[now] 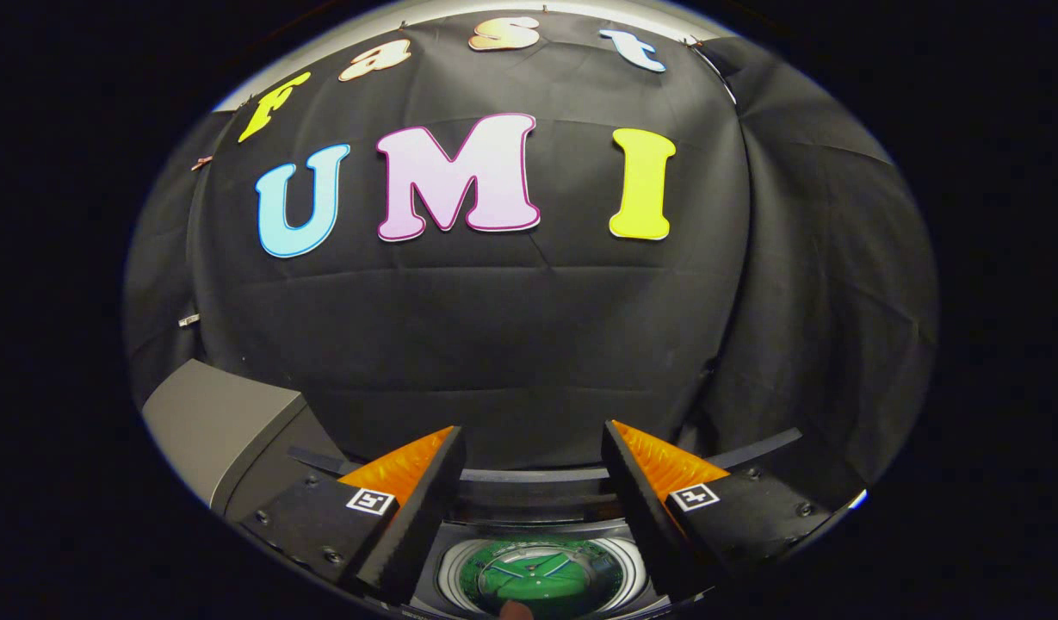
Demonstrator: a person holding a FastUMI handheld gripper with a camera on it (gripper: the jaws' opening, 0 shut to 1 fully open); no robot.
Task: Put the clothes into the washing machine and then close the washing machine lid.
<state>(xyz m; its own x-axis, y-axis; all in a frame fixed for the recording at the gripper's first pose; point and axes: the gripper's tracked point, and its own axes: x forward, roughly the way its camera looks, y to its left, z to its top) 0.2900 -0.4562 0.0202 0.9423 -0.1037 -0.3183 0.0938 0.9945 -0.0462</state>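
Overhead, the tongs (pixel 533 448) stand apart and empty above the washing machine (pixel 541 573), black cloth wall (pixel 529 344) beyond.

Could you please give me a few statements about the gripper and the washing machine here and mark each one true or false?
1. The hand-held gripper has its fingers spread apart. True.
2. A piece of clothing is pinched between the fingers. False: nothing is between them.
3. The washing machine sits below the fingers with its drum opening showing. True.
4. The washing machine lid is shut over the drum. False: the green bottom of the drum shows between the fingers.
5. A grey box stands beside the machine, against the black cloth wall. True.
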